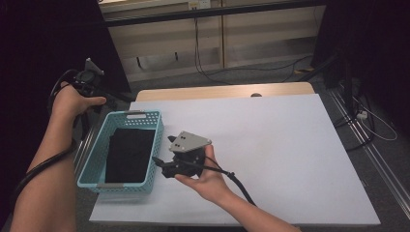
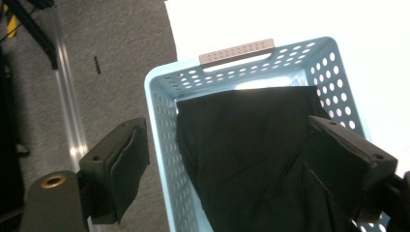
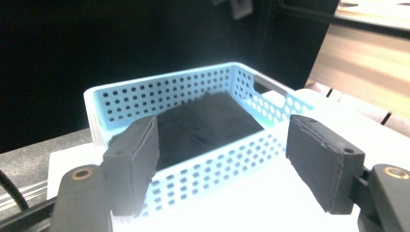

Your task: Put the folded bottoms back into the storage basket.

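Observation:
A light blue perforated basket (image 1: 93, 158) stands at the left of the white board (image 1: 270, 145). A folded black cloth (image 1: 129, 154) lies flat inside it. My left gripper (image 1: 99, 92) is held off the board's far left corner, above the basket's far end. It looks down on the basket (image 2: 155, 101) and the cloth (image 2: 241, 130). The left gripper (image 2: 227, 145) is open with nothing between its pads. My right gripper (image 1: 163, 150) is close beside the basket's right wall, pointing at it. The right gripper (image 3: 225, 140) is open and empty, facing the basket (image 3: 169, 96) and the cloth (image 3: 203, 121).
The white board covers a wooden table (image 1: 217, 92). Metal rails (image 1: 382, 164) run along the floor at the right, and another rail (image 2: 67, 106) runs left of the basket. Cables (image 1: 208, 72) lie on the grey carpet behind the table. Dark curtains hang at both sides.

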`<action>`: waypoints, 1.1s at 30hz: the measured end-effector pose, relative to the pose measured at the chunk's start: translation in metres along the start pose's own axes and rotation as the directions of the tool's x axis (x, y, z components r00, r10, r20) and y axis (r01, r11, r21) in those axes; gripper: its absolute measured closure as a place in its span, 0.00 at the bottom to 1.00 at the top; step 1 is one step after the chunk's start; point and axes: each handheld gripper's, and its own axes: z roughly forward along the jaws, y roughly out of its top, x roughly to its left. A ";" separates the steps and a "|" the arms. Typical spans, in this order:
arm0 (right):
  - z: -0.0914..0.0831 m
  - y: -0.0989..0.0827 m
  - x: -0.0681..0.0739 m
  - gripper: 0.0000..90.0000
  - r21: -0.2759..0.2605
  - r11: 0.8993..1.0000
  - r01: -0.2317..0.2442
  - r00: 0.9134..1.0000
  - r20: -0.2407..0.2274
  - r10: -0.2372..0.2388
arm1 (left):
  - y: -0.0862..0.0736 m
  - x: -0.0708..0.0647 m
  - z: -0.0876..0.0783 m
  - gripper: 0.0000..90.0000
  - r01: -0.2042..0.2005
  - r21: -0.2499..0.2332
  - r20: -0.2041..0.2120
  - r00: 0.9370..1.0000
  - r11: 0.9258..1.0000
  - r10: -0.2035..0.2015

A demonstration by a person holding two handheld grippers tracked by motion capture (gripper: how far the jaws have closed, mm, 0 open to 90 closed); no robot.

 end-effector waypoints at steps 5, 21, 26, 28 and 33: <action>-0.010 -0.014 -0.019 0.28 0.018 1.000 -0.020 1.000 -0.004 0.020 | -0.009 -0.004 0.009 0.17 -0.023 -0.019 0.020 1.000 1.000 0.024; -0.050 -0.052 -0.065 0.27 0.094 0.994 -0.051 0.998 0.052 0.046 | -0.025 -0.026 0.047 0.16 -0.089 -0.052 0.082 0.992 0.995 0.093; -0.062 -0.070 -0.076 0.25 0.187 0.982 -0.036 0.998 0.062 0.025 | -0.029 -0.030 0.057 0.16 -0.110 -0.071 0.086 0.990 0.991 0.116; -0.068 -0.078 -0.082 0.25 0.217 0.975 -0.046 0.998 0.060 0.034 | -0.030 -0.031 0.058 0.16 -0.111 -0.069 0.087 0.989 0.991 0.116; -0.084 -0.096 -0.088 0.25 0.257 0.965 -0.043 0.996 0.084 0.022 | -0.040 -0.036 0.072 0.27 -0.130 -0.086 0.091 0.986 0.988 0.137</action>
